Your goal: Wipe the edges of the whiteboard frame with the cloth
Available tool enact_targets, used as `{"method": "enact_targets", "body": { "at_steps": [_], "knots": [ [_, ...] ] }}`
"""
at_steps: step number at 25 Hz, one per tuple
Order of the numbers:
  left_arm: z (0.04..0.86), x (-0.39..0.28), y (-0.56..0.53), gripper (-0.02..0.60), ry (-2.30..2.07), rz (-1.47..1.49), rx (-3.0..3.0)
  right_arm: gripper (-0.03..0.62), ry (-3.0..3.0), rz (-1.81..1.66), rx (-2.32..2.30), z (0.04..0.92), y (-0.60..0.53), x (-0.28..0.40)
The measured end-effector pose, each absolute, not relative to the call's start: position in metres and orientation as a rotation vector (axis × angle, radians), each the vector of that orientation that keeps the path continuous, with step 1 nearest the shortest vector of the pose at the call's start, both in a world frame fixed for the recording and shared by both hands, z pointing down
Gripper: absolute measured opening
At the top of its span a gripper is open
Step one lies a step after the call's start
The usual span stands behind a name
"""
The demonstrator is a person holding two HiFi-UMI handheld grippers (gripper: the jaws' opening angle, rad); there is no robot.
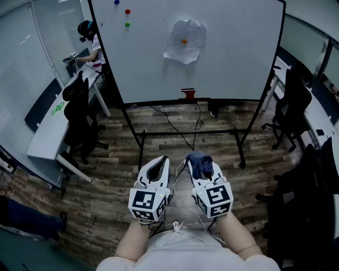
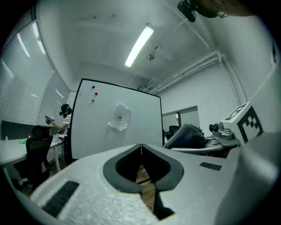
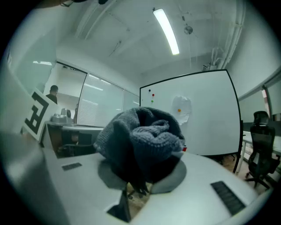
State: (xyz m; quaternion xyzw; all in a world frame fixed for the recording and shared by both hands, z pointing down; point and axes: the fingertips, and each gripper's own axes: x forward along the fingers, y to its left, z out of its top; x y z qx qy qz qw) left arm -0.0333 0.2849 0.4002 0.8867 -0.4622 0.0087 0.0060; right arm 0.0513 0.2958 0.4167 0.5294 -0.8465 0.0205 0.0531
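Desks (image 1: 47, 135) and chairs (image 1: 79, 112) beside whiteboard (image 1: 238, 63)

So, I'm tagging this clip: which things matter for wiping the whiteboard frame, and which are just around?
For the job: cloth, held in the right gripper; whiteboard frame.
Just around: paper sheet, magnets, office chair, desk.

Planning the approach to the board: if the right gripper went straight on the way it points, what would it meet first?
Probably the whiteboard: the right gripper, shut on the cloth, aims toward it, with only bare floor showing between. Depth is unclear.
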Motion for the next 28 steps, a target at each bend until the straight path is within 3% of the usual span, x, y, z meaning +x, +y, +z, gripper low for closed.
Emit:
{"method": "enact_targets", "body": {
  "at_steps": [18, 28],
  "knots": [
    [0.427, -0.038, 0.272, 0.02, -1.474, 0.1, 2.7, 0.072, -2.605, 0.13, 1.576, 0.431, 0.28, 0.048],
    [0.462, -0.106, 0.228, 0.02, -1.552, 0.127, 2.579, 0.071, -2.602, 0.171, 1.441, 0.46, 0.229, -0.011]
  ]
}}
